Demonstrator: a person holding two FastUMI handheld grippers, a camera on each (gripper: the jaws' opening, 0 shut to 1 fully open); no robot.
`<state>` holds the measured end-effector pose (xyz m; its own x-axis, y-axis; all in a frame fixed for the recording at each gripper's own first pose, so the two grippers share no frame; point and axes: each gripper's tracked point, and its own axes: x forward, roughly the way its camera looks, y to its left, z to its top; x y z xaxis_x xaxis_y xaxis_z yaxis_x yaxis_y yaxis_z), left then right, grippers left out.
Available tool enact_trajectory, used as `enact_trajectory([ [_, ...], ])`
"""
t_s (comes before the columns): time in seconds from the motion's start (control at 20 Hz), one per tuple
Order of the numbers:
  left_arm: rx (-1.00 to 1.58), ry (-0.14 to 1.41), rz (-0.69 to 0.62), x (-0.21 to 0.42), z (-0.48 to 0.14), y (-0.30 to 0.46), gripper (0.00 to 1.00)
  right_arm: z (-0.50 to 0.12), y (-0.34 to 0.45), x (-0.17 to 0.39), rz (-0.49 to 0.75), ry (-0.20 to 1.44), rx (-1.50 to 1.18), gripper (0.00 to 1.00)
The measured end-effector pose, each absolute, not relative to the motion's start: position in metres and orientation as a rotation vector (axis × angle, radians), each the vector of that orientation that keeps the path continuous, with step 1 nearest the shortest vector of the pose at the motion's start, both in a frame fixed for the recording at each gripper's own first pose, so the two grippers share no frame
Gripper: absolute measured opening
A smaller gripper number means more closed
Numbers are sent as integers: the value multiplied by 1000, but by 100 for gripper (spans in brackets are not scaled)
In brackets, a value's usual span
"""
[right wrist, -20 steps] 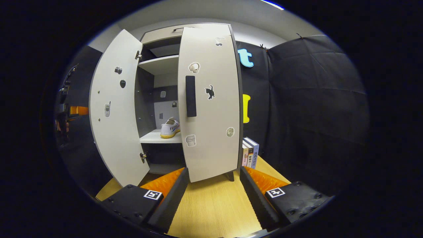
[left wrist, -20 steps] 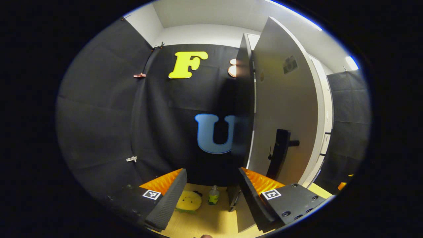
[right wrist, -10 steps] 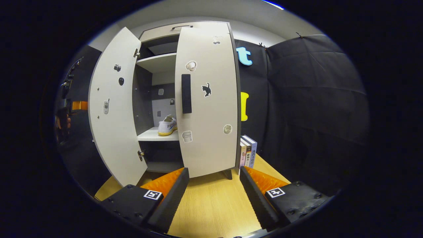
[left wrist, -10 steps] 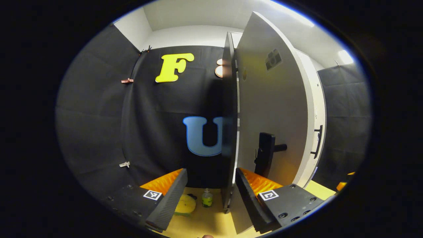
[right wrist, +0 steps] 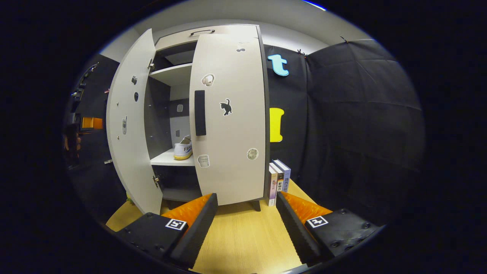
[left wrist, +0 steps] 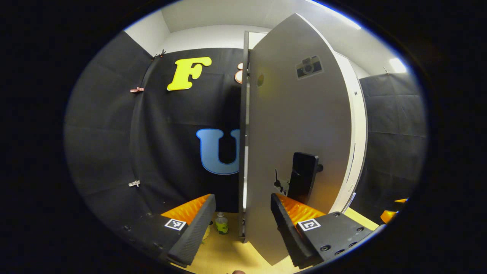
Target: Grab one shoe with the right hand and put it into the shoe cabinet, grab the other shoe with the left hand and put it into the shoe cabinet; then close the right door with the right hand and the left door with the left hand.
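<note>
The shoe cabinet [right wrist: 205, 32] stands ahead in the right gripper view. Its right door [right wrist: 228, 121], with a black handle [right wrist: 200, 112], looks shut against the frame. Its left door [right wrist: 129, 121] stands partly open. A white shoe with a yellow sole [right wrist: 183, 149] rests on the middle shelf, half hidden by the right door. My right gripper [right wrist: 245, 232] is open, drawn back over the floor. In the left gripper view the left door [left wrist: 296, 125] is seen edge-on. My left gripper [left wrist: 241, 228] is open, with its right finger [left wrist: 289, 228] on the door's outer face, below the handle [left wrist: 303, 177].
Several books [right wrist: 277, 179] stand on the wooden floor [right wrist: 243, 243] against the cabinet's right side. A small green bottle [left wrist: 221, 224] sits on the floor behind the left door. A hand holding the left gripper [right wrist: 81, 125] shows beyond the left door.
The left door has swung toward shut with my left gripper's right finger against it. The right gripper has turned a little to the right and stayed open.
</note>
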<state>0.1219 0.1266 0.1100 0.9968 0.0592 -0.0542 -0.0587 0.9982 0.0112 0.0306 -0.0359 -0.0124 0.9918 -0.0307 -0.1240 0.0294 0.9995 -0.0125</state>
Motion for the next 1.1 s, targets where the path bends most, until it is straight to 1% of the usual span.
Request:
enact_trajectory([
  [0.05, 10, 54, 62, 124, 110, 117, 92, -14, -40, 36, -21, 128, -6, 99],
  [0.2, -10, 57, 51, 137, 108, 82, 91, -10, -60, 51, 5, 121, -3, 99],
  [0.35, -9, 60, -7, 152, 110, 34, 91, -11, -81, 62, 27, 120, -6, 99],
  [0.45, 29, 30, 1, 154, 118, 10, 94, -11, -98, 70, 48, 126, 5, 99],
  [0.5, 53, 18, 8, 152, 120, -2, 92, -11, -102, 74, 64, 127, 4, 99],
  [0.6, 86, 6, 34, 145, 118, -20, 94, -11, -109, 82, 99, 127, -8, 99],
  [0.65, 68, -7, 39, 139, 115, -30, 93, -11, -110, 87, 122, 129, -13, 99],
  [0.85, -46, -28, 60, 107, 96, -61, 98, -2, -107, 100, 196, 111, -13, 99],
  [1.1, -29, 14, 115, 73, 76, -55, 96, 30, -102, 93, 199, 36, 4, 99],
])
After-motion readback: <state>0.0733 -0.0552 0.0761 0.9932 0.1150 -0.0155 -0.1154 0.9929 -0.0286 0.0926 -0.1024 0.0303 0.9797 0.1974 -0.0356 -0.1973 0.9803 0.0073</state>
